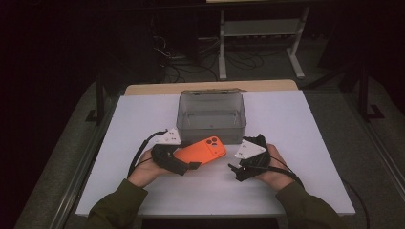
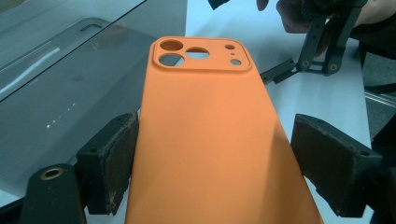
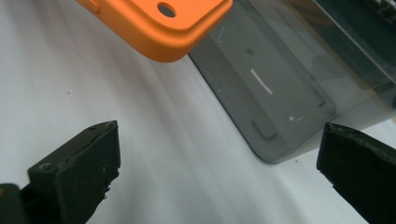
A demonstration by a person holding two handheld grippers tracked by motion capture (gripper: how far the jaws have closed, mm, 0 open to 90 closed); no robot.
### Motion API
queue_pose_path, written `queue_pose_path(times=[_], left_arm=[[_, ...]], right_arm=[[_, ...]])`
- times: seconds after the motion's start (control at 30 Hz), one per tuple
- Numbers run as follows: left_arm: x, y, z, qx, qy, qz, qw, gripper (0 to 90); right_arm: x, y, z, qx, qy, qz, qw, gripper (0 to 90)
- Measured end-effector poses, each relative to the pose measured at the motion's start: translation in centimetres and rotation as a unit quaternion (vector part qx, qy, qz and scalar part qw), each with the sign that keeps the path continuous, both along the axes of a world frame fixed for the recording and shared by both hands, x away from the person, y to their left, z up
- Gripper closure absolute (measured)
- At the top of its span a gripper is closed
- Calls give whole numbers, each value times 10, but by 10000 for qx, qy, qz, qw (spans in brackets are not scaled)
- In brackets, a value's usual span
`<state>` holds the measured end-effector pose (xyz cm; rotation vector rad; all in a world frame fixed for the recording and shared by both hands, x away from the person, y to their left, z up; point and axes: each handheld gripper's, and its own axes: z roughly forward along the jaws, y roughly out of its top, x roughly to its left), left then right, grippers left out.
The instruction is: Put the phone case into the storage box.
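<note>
An orange phone case (image 1: pixel 203 149) with camera cut-outs lies just in front of a tinted clear box (image 1: pixel 211 114). My left gripper (image 1: pixel 186 158) is shut on the orange phone case (image 2: pixel 210 140) across its width, near the lower end; the left pad touches its edge and the right pad sits tight beside the other edge. My right gripper (image 1: pixel 239 160) is to the right of the case, open and holding nothing. In the right gripper view, the right gripper (image 3: pixel 217 158) has only white table between its jaws, with the case's corner (image 3: pixel 163 28) ahead.
The tinted box (image 2: pixel 70 70) (image 3: pixel 280 79) stands open-topped at the middle of the white table (image 1: pixel 296 124). A wooden strip runs along the table's far edge (image 1: pixel 210 87). The right gripper (image 2: pixel 322 46) shows beyond the case in the left gripper view.
</note>
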<state>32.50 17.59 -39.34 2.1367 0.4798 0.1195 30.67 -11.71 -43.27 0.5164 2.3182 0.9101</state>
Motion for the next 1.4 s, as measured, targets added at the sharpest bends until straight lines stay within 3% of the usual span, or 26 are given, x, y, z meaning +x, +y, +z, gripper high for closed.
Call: queue_pose_path(times=[0.13, 0.37, 0.77, 0.97, 1.23, 1.4], left_arm=[[0, 0, 0, -3, 4, -13, 10000, 168], [1, -1, 0, -2, 15, -19, 10000, 169], [0, -2, -1, 27, 21, -29, 10000, 168], [1, -2, -1, 18, 13, -13, 10000, 168], [1, -1, -1, 17, 15, -14, 10000, 169], [1, -1, 0, 20, 10, -20, 10000, 168]], right_arm=[[-1, 2, -1, -88, -136, 13, 9999, 0], [-5, 6, -2, -403, -581, 35, 9975, 0], [-9, 9, -2, -642, -969, 64, 9932, 0], [-11, 11, -3, -794, -1200, 105, 9895, 0], [-15, 16, -4, -1133, -1581, 175, 9807, 0], [-17, 18, -5, -1220, -1683, 194, 9780, 0]])
